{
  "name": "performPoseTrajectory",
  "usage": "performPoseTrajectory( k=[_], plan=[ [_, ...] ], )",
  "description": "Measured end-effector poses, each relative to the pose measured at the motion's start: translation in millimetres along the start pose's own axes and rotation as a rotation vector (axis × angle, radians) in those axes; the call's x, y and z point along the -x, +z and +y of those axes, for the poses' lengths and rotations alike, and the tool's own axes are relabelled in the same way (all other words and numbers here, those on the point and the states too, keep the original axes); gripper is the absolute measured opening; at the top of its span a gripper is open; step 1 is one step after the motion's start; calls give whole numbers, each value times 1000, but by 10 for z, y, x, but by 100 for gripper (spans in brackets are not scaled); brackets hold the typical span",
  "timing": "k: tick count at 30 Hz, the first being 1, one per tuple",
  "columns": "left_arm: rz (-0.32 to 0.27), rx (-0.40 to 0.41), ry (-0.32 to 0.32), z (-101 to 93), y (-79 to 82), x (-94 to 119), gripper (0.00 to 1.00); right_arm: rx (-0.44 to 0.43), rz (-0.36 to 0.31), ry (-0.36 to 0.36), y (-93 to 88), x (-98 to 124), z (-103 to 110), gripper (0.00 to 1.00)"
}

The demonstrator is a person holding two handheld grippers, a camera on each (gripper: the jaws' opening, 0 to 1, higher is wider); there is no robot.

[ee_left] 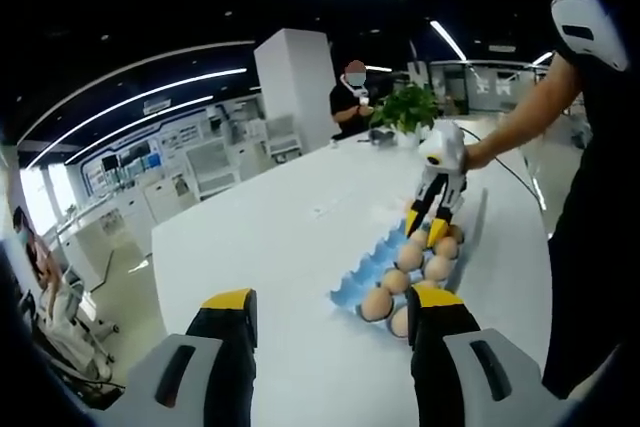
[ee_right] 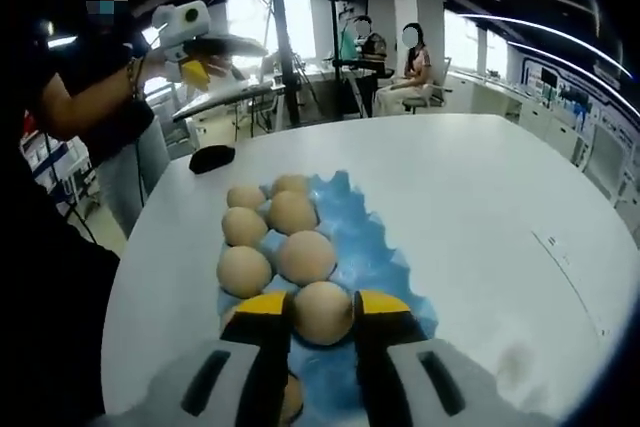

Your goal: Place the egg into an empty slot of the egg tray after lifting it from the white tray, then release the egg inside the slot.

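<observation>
room: open office | landmark: large white table point(ee_left: 300, 237) | behind it: white pillar point(ee_left: 297, 87), potted plant point(ee_left: 405, 107) | to its side: white cabinets point(ee_left: 215, 162), possibly shelving | above: ceiling light strips point(ee_left: 150, 87)

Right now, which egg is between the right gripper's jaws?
The egg nearest the camera, between the right gripper's yellow-tipped jaws over the blue egg tray; the other eggs sit farther back.

We cannot tell whether the egg point(ee_right: 322, 313) between the right gripper point(ee_right: 322, 309) jaws rests in a slot of the blue egg tray point(ee_right: 372, 247); its underside is hidden. Beside that tray's near edge, another egg point(ee_right: 290, 399) sits half behind a jaw. In the left gripper view, the left gripper point(ee_left: 335, 309) covers the tray's near corner.
</observation>
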State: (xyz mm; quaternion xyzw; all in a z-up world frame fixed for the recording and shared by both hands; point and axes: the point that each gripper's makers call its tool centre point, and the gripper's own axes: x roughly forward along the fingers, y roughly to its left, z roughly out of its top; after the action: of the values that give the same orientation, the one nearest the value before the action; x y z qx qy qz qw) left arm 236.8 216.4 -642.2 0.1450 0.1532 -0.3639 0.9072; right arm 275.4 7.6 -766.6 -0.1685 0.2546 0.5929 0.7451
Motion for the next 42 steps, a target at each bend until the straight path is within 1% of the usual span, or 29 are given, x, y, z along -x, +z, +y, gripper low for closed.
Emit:
performPoseTrajectory(
  k=[2,5,8,10,12,14,16,17,18,19,21,24,26,28,30,33,35,36,38,40,42],
  plan=[
    [16,-4,-3,-6,-34,-9,61,19,-3,-15,1,26,-26,28],
    [10,0,-6,-14,-34,-18,61,1,-6,-14,-2,78,-20,29],
    [14,-7,-8,-15,-47,-24,60,4,-34,-20,22,151,-5,31],
    [19,3,-11,-17,-62,-28,61,11,-46,-24,25,201,0,33],
    [23,-4,-10,-14,-71,-28,61,2,-88,-40,58,304,-4,35],
    [20,-1,-11,-15,-75,-28,60,1,-83,-51,24,363,-13,36],
    [16,-2,-15,-18,-68,-32,60,-12,-87,-69,-14,439,-35,37],
    [16,0,-15,-17,-66,-34,61,-21,-92,-75,-26,474,-43,39],
    [16,-7,-12,-12,-62,-36,60,-60,-116,-96,-30,551,-68,41],
    [17,-4,-12,-11,-60,-37,60,-66,-120,-102,-47,598,-74,42],
    [11,-2,-14,-12,-50,-40,60,-60,-119,-128,-121,714,-96,41],
    [17,-4,-15,-9,-63,-44,60,-88,-102,-162,-270,869,-143,41],
    [13,-3,-14,-4,-57,-49,60,-91,-90,-183,-363,969,-179,40],
    [11,-4,-15,-4,-52,-52,60,-102,-65,-223,-499,1104,-248,40],
    [13,0,-15,2,-47,-66,60,-127,-62,-256,-604,1246,-312,40],
    [17,-5,-20,-1,-50,-76,59,-152,-42,-315,-785,1455,-420,40],
    [12,-6,-20,-1,-38,-84,59,-163,-31,-333,-867,1542,-452,39],
    [13,-7,-22,-3,-35,-90,59,-172,-22,-354,-931,1613,-490,38],
    [13,-8,-22,-2,-27,-99,59,-182,-22,-376,-994,1700,-528,36],
    [6,-9,-23,-4,-9,-108,59,-208,-10,-411,-1103,1825,-584,36],
    [8,-11,-25,-9,-4,-117,59,-210,-3,-429,-1172,1907,-620,36]
  ],
)
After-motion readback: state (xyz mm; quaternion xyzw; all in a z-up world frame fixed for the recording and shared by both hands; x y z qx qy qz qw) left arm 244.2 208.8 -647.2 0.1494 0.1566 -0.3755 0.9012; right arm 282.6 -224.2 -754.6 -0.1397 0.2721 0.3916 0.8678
